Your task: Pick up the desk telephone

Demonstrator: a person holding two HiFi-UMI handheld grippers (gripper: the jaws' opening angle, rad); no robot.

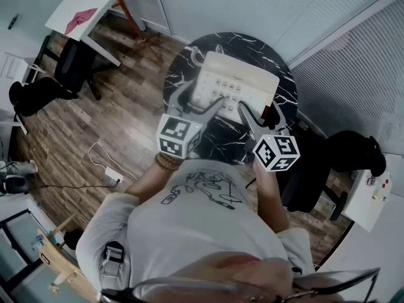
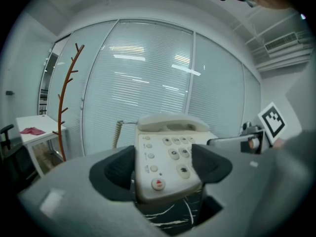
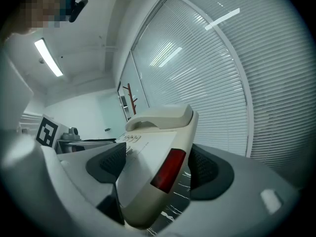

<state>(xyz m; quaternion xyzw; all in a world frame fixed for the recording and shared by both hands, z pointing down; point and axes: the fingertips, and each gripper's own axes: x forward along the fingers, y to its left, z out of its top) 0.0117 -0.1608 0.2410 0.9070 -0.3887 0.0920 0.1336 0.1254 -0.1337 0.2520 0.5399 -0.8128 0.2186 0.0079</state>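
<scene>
The round black marble table [image 1: 180,65] carries the desk telephone [image 1: 235,81] near its middle. The sound way to lift it is to raise both sides together and level, so the loose handset [image 2: 170,123] stays in its cradle. The left gripper [image 2: 163,167] has its jaws closed on the phone's near left corner and the right gripper [image 3: 158,164] pinches the near right corner by a red panel [image 3: 168,169]. Whether the base has left the tabletop is hard to tell, since the marker cubes [image 1: 178,134] cover its near edge and the coiled cord [image 2: 117,132] runs out of sight behind.
</scene>
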